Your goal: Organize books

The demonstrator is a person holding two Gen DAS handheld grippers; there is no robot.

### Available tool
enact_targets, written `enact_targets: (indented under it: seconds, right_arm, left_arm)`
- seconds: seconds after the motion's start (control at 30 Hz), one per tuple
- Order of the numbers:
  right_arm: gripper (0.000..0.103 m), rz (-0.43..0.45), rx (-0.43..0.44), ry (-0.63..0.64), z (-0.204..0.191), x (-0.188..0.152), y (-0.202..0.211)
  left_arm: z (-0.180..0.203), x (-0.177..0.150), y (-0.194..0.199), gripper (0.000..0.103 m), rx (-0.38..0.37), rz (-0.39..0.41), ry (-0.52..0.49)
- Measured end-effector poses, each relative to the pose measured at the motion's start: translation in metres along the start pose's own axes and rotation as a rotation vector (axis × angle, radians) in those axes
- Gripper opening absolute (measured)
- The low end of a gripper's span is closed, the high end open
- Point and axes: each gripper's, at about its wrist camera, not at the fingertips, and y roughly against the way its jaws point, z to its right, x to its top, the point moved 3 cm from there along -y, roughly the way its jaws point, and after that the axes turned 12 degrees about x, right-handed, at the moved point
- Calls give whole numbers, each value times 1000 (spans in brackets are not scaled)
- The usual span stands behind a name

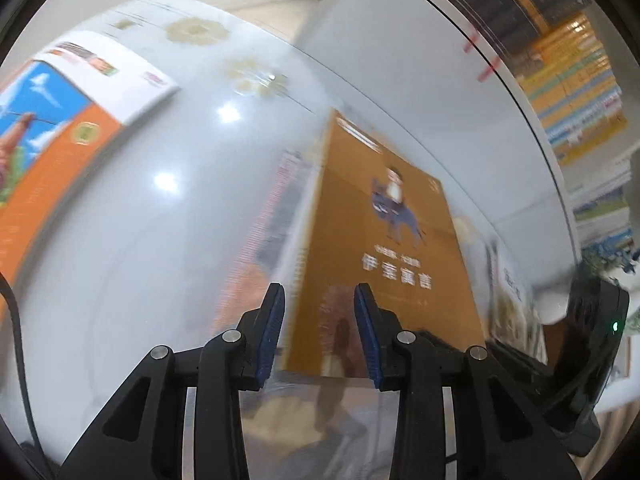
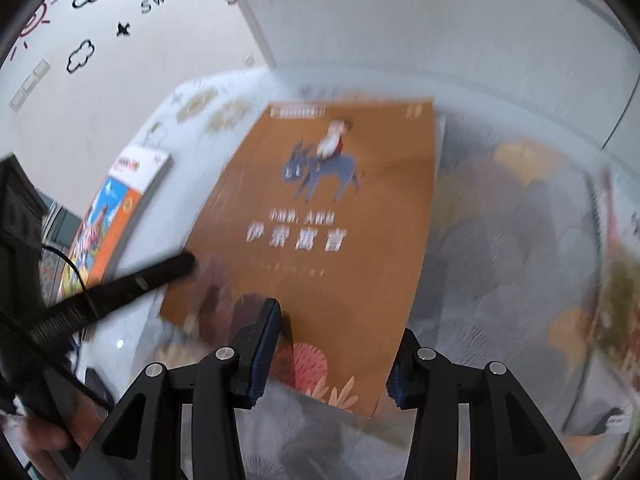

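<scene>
Two books lie flat on the glossy grey table (image 1: 132, 240), well apart, so the sorting looks barely begun. The brown book (image 2: 336, 248), its cover showing a child on a donkey, sits on top of at least one more book whose pages peek out at its side, near the middle of the table. The orange book (image 2: 116, 216), with a blue picture and a white strip, lies off to the left near the table's edge. Neither is lifted or stood up yet; a row of coloured spines (image 1: 576, 92) at the right edge of the left view is, I judge, a shelf where they may belong.

The brown book's long axis runs away from both cameras, title end nearest, top edge pointing toward the far wall. The orange book lies at an angle to it, its white end farthest away.

The left tool (image 1: 320, 332) hangs over the brown book's near edge, jaws parted, nothing between the pads. The right tool (image 2: 332, 352) is over the near right corner of the same book, jaws apart and gripping nothing; whether either pad touches the cover I cannot tell through the blur
</scene>
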Motion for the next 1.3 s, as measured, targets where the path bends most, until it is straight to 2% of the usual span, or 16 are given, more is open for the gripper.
enact_targets:
  seconds: [0.07, 0.13, 0.27, 0.33, 0.57, 0.63, 0.73, 0.83, 0.93, 1.03, 1.2, 1.3]
  right_arm:
    - [54, 8, 12, 11, 0, -7, 5]
    - [54, -19, 27, 11, -1, -20, 11]
    - [54, -45, 48, -1, 8, -63, 36]
    - [54, -47, 41, -14, 14, -93, 54]
    - [54, 5, -37, -117, 65, -189, 140]
    - [54, 46, -84, -179, 85, -211, 169]
    - [54, 172, -178, -312, 128, -240, 226]
    - [54, 349, -284, -482, 184, -266, 287]
    - [49, 426, -341, -606, 231, -279, 323]
    - [48, 477, -360, -673, 273, -285, 345]
    - [47, 467, -342, -702, 300, -279, 349]
    - [47, 430, -341, -690, 309, -272, 341]
  left_arm:
    - [-2, -2, 8, 33, 25, 22, -3]
    - [3, -7, 15, 33, 37, 35, -20]
    - [39, -24, 24, 33, 20, 40, -131]
    - [64, -34, 26, 33, -17, 33, -187]
    - [186, -103, 29, 33, -275, -112, -384]
    - [228, -126, 30, 33, -324, -145, -461]
    - [301, -162, 33, 34, -401, -178, -610]
    - [359, -184, 25, 34, -455, -219, -695]
    - [396, -196, 14, 34, -474, -243, -715]
    - [423, -198, -4, 34, -442, -234, -680]
    - [436, -200, -31, 34, -361, -264, -645]
    - [435, -206, -36, 34, -364, -293, -616]
